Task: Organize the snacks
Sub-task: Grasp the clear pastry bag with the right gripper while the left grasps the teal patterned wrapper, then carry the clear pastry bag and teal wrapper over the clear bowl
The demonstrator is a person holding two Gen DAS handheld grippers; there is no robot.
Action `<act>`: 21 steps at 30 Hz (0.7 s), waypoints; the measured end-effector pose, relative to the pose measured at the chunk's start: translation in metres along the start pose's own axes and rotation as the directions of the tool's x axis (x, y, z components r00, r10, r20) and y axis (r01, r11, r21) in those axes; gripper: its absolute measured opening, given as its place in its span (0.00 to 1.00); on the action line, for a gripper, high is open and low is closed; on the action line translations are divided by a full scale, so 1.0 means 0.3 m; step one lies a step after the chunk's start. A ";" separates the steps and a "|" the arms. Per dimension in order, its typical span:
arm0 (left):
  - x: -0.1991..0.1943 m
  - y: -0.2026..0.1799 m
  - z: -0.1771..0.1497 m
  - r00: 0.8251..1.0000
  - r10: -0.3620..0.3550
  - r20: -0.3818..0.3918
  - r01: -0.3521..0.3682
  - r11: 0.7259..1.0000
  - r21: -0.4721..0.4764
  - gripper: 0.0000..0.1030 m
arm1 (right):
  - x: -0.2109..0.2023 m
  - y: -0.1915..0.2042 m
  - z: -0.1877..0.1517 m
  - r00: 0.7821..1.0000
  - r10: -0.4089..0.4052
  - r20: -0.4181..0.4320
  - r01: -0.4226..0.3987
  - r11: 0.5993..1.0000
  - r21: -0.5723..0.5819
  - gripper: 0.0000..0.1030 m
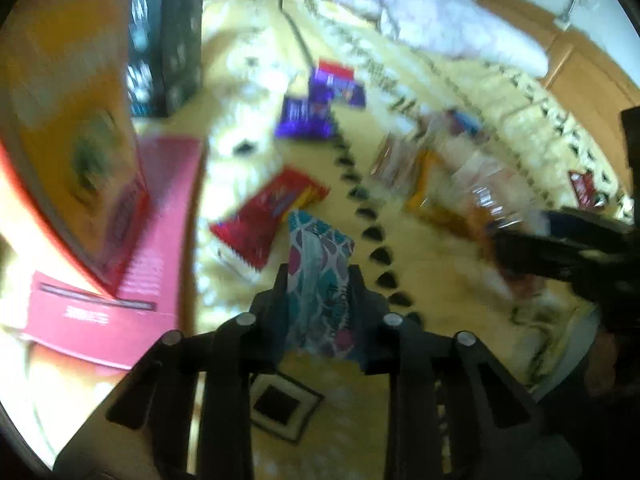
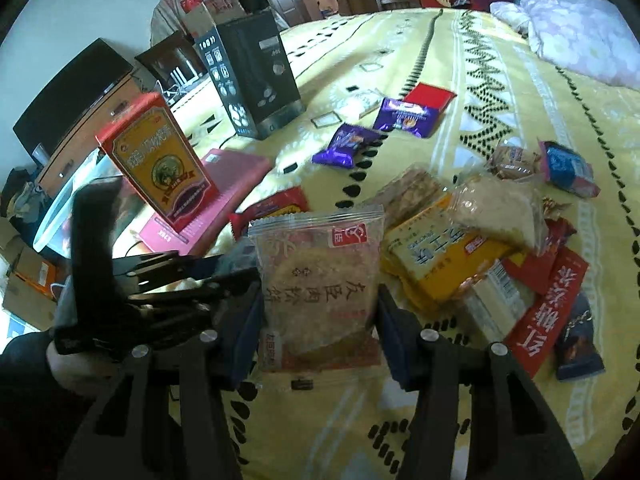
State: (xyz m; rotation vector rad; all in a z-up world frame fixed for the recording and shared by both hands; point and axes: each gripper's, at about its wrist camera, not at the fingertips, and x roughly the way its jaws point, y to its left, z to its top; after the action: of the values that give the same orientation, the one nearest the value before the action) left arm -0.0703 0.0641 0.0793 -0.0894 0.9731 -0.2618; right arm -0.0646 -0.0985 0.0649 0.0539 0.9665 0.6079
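My left gripper [image 1: 320, 286] is shut on a teal, white and purple patterned snack packet [image 1: 320, 268], gripped by its sides just above the yellow bedspread [image 1: 420, 280]. My right gripper [image 2: 318, 312] is shut on a clear packet with a round pale cake and red print [image 2: 320, 280], held upright between the blue pads. The left gripper [image 2: 228, 268] shows dark at the left of the right wrist view, close beside that packet. A loose pile of snack packets [image 2: 460, 248] lies to the right. A red packet [image 1: 268, 216] and purple packets [image 1: 304, 116] lie ahead.
An orange and red box [image 2: 160, 168] stands on a flat pink box [image 2: 224, 184] at the left, with a tall black box [image 2: 256, 76] behind. A blue packet [image 2: 568, 168] lies at the right. A white quilt [image 2: 580, 28] is bunched at the far right. The left wrist view is blurred.
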 end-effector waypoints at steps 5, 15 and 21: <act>-0.184 -0.050 0.060 0.994 -0.008 0.111 0.006 1.000 0.018 0.25 | -0.083 0.012 0.041 0.997 -0.019 0.071 0.019 1.000 -0.005 0.56; -0.440 -0.074 0.167 0.957 -0.023 0.290 0.018 1.000 0.021 0.25 | -0.265 0.062 0.138 0.982 -0.060 0.179 0.067 0.997 -0.031 0.56; -0.598 0.041 0.207 0.921 0.041 0.387 -0.024 0.999 -0.047 0.25 | -0.342 0.126 0.234 0.971 -0.045 0.234 0.062 0.996 -0.064 0.56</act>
State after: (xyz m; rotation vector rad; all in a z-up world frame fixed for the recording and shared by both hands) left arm -0.1127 0.1200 0.2561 -0.1563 0.5838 -0.1838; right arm -0.0696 -0.1035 0.1948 0.0349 0.7162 0.5714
